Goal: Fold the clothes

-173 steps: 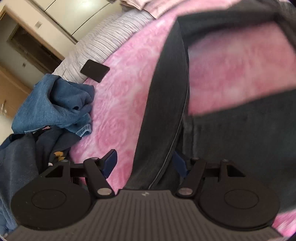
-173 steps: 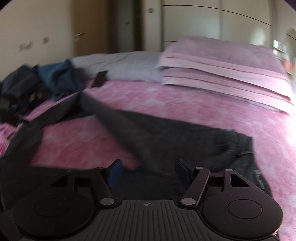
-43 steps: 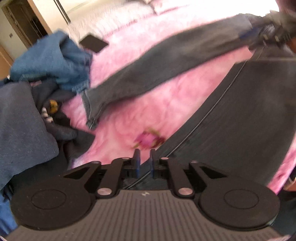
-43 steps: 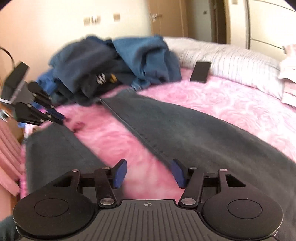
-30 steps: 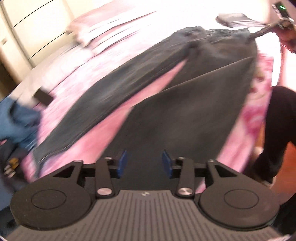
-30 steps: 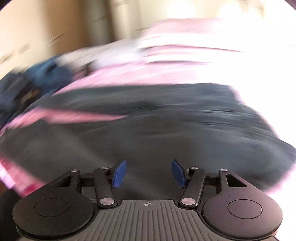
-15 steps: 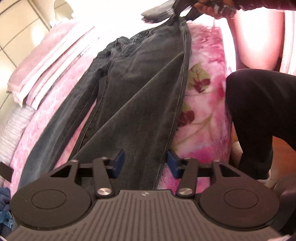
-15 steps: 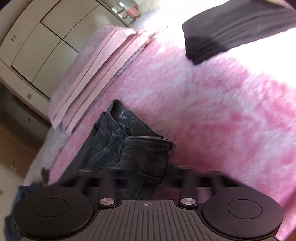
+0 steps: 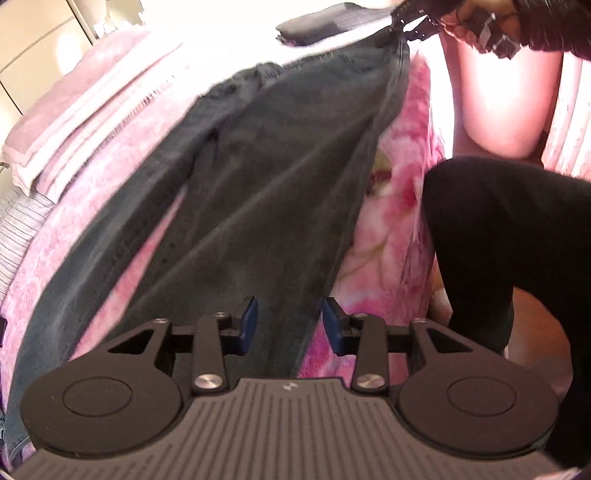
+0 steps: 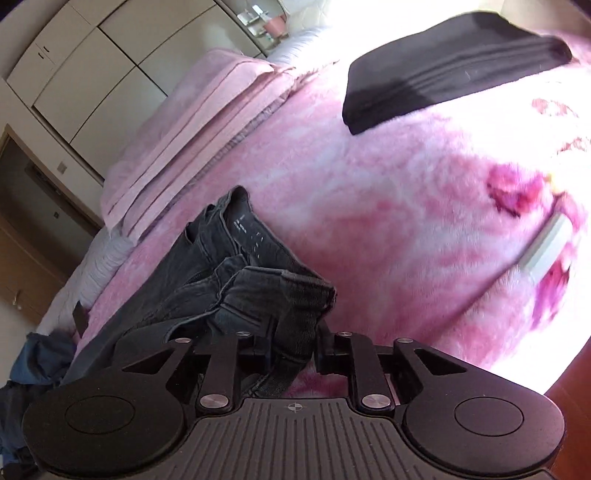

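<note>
Dark grey jeans (image 9: 258, 192) lie stretched along the near edge of a pink floral bedspread (image 9: 402, 206). My left gripper (image 9: 290, 325) is open, its blue pads straddling one leg near the hem. My right gripper (image 10: 293, 350) is closed around the bunched waistband (image 10: 280, 291) of the jeans. In the left wrist view the right gripper (image 9: 410, 18) holds the waist end lifted at the far top. The second leg (image 9: 122, 236) lies to the left.
A folded black garment (image 10: 443, 62) lies on the bed beyond the waistband. Folded pink bedding (image 10: 192, 136) and a striped pillow (image 9: 18, 229) sit by the wardrobe. A pile of blue clothes (image 10: 33, 358) is at far left. The person's dark-clad leg (image 9: 498, 251) stands by the bed edge.
My left gripper let go of the leg hem and opened, swinging to look up the jeans. My right gripper moved to the waistband and closed on it, lifting it slightly.
</note>
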The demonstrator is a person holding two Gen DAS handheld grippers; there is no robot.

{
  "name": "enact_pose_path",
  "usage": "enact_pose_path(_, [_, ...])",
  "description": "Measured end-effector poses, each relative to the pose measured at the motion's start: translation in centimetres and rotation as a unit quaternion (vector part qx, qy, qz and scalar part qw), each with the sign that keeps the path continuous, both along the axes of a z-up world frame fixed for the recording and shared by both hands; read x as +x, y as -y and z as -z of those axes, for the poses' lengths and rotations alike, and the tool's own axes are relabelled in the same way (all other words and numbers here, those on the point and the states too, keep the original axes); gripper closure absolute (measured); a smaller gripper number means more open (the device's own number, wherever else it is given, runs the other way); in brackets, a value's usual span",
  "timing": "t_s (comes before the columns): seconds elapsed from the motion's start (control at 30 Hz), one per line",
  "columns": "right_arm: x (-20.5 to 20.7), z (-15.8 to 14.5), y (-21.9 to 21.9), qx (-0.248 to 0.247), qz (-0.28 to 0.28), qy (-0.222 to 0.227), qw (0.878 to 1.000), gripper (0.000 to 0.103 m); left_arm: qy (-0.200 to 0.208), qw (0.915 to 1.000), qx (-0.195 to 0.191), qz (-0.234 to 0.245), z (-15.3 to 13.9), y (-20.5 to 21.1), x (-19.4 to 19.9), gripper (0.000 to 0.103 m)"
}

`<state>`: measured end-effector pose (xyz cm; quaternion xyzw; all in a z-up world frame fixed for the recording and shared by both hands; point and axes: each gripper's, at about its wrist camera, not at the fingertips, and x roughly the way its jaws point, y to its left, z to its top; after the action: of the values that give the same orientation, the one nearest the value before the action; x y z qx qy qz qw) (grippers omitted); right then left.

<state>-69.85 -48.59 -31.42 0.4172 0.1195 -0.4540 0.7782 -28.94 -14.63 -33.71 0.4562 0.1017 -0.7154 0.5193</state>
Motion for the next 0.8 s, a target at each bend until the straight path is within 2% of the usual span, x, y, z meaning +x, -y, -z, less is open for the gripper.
enact_pose_path(0.03, [0.4, -1.0, -0.5, -0.027, -0.003, -0.022, 0.999, 0.064, 0.003, 1.0, -0.004, -0.002, -0.2, 0.0, 0.1, 0.067])
enact_pose_path(0.13, [1.6, -4.3, -2.1, -0.116, -0.016, -0.092, 0.989, 0.059, 0.036, 0.9993, 0.0, 0.0, 0.4, -0.3, 0.2, 0.067])
enact_pose_path(0.23, [3.7, -6.5, -4.0, -0.173, -0.061, -0.105, 0.977, 0.058, 0.089, 0.996, 0.001, 0.011, 1.6, -1.6, 0.2, 0.067])
enact_pose_path(0.3, [6.0, -6.8, -5.7, -0.189, -0.128, -0.104, 0.968, 0.058, 0.123, 0.9923, -0.002, 0.015, 2.3, -2.9, 0.3, 0.066])
enact_pose_path(0.37, [8.8, -6.5, -7.7, -0.197, -0.215, -0.106, 0.951, 0.058, 0.141, 0.9899, 0.003, 0.003, 2.7, -4.5, 0.8, 0.065])
enact_pose_path(0.4, [10.5, -5.9, -9.2, -0.203, -0.27, -0.12, 0.934, 0.057, 0.15, 0.9887, 0.005, -0.004, 2.9, -5.4, 1.2, 0.065])
enact_pose_path(0.47, [13.8, -4.5, -12.5, -0.223, -0.367, -0.157, 0.889, 0.058, 0.163, 0.9864, 0.004, -0.025, 3.0, -7.4, 2.3, 0.065])
enact_pose_path(0.53, [16.9, -2.9, -15.9, -0.25, -0.443, -0.197, 0.838, 0.058, 0.178, 0.9827, 0.004, -0.052, 3.1, -9.3, 3.8, 0.065])
enact_pose_path(0.67, [21.6, -0.6, -20.5, -0.311, -0.51, -0.285, 0.75, 0.058, 0.23, 0.9678, 0.01, -0.102, 3.3, -13.2, 7.7, 0.065])
enact_pose_path(0.73, [23.2, 0.2, -21.7, -0.324, -0.529, -0.309, 0.721, 0.058, 0.262, 0.9576, 0.017, -0.119, 3.8, -14.8, 9.8, 0.065])
enact_pose_path(0.8, [24.6, 0.7, -22.5, -0.329, -0.541, -0.323, 0.704, 0.058, 0.289, 0.9474, 0.022, -0.136, 4.2, -16.2, 11.8, 0.065])
